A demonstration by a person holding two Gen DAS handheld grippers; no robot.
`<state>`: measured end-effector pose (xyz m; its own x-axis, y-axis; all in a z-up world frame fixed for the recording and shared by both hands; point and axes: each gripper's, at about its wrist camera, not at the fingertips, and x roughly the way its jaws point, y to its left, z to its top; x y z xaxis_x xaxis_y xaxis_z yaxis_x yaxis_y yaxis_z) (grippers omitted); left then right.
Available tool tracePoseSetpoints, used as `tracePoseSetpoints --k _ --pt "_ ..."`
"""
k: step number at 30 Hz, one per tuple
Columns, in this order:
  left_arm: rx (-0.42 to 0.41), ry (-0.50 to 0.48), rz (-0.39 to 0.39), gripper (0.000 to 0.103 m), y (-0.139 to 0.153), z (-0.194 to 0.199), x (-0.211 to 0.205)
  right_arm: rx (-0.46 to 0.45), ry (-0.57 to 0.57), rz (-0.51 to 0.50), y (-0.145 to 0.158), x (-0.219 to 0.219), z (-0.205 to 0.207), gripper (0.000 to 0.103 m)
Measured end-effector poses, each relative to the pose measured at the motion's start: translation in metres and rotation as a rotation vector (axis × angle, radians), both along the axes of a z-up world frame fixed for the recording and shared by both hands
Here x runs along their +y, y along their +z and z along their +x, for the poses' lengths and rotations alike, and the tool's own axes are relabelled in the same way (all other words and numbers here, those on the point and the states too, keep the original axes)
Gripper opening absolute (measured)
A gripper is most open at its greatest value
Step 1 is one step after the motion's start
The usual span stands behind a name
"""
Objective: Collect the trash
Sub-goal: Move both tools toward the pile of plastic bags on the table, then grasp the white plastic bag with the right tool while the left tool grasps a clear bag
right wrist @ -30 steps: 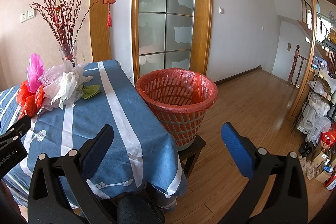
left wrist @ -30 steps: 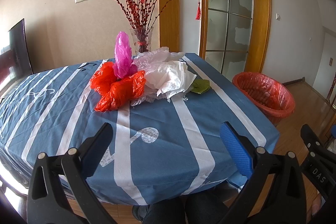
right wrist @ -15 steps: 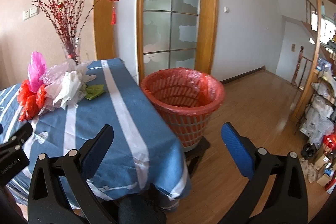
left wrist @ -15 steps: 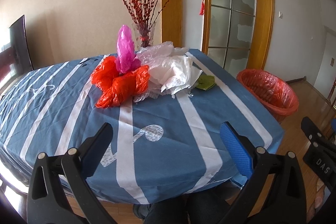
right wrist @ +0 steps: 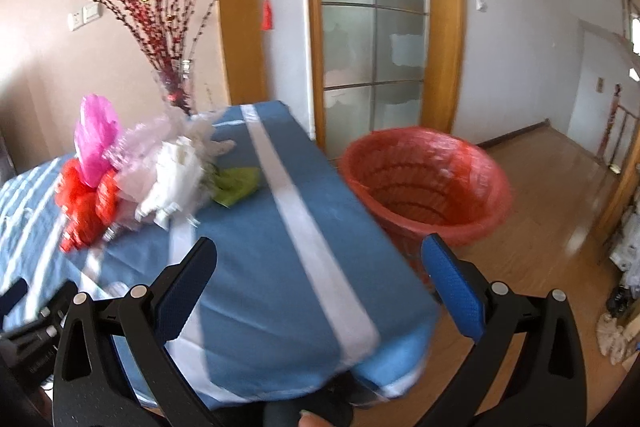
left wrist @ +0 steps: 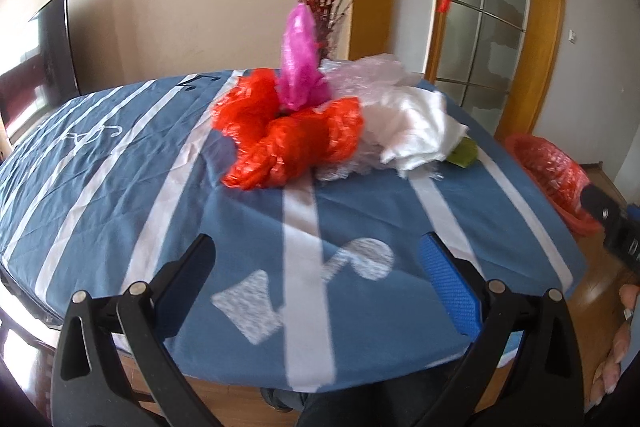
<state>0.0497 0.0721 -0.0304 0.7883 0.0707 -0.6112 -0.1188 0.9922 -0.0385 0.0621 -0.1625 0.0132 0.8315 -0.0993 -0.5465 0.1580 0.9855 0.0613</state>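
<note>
Indoors, a blue striped tablecloth [left wrist: 120, 187] covered the table; crumpled plastic bags [left wrist: 292, 143] lay at twelve o'clock, a red lined basket [right wrist: 428, 183] stood at three o'clock on wooden flooring [right wrist: 540, 195]. Left gripper [left wrist: 320, 275] and right gripper [right wrist: 320, 271] gaped, released.

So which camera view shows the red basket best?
The right wrist view: the whole rim and inside of the red basket show beside the table. The left wrist view catches only part of it at the right edge.
</note>
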Motion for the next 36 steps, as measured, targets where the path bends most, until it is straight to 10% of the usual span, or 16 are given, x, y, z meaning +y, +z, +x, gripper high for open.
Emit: tracePoseSetpoints --k 24,30,32,36 --pt "0.056 0.1 -0.042 0.099 -0.016 0.047 0.069 0.091 0.275 0.114 -0.017 0.078 0.145 0.074" --pt "0.057 0.086 -0.047 0.099 -0.018 0.049 0.067 0.158 0.313 0.16 -0.031 0.08 0.159 0.044" --pt "0.055 0.081 -0.049 0.099 -0.018 0.049 0.067 0.164 0.325 0.162 -0.034 0.082 0.159 0.015" --pt "0.052 0.074 -0.05 0.099 -0.017 0.049 0.065 0.157 0.345 0.182 -0.03 0.081 0.156 0.006"
